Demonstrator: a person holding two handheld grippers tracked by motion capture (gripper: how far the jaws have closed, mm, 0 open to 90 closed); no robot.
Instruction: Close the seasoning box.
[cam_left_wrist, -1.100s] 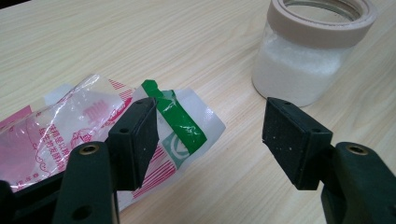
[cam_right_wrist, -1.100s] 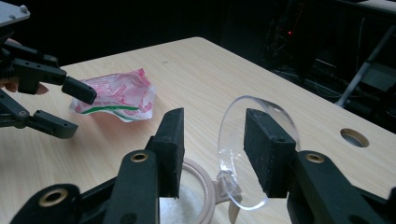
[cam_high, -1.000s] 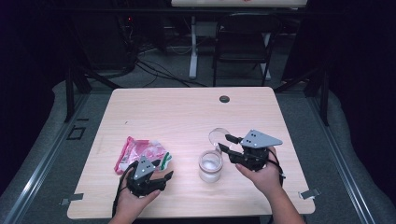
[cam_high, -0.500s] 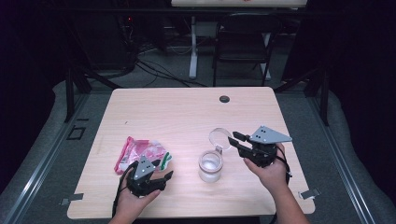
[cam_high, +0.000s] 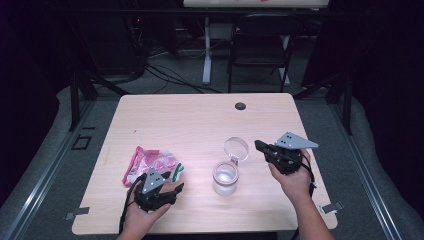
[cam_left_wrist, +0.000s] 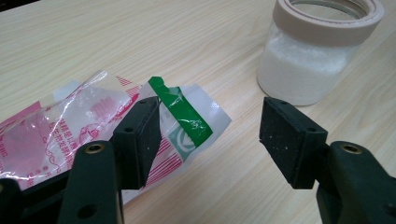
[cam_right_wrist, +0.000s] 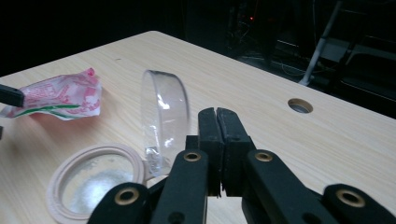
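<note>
Wooden table (cam_high: 190, 120) holds 1 jar (cam_high: 224, 177), 1 packet (cam_high: 152, 164), 2 tools.

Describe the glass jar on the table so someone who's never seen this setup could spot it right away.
Start with the light wooden table and look at its near edge, between the person's two hands. The glass jar stands there, right of the pink and green plastic packet. It is the one upright clear container, with a pale rim, white granules inside, and its round clear lid flipped open behind it.
</note>
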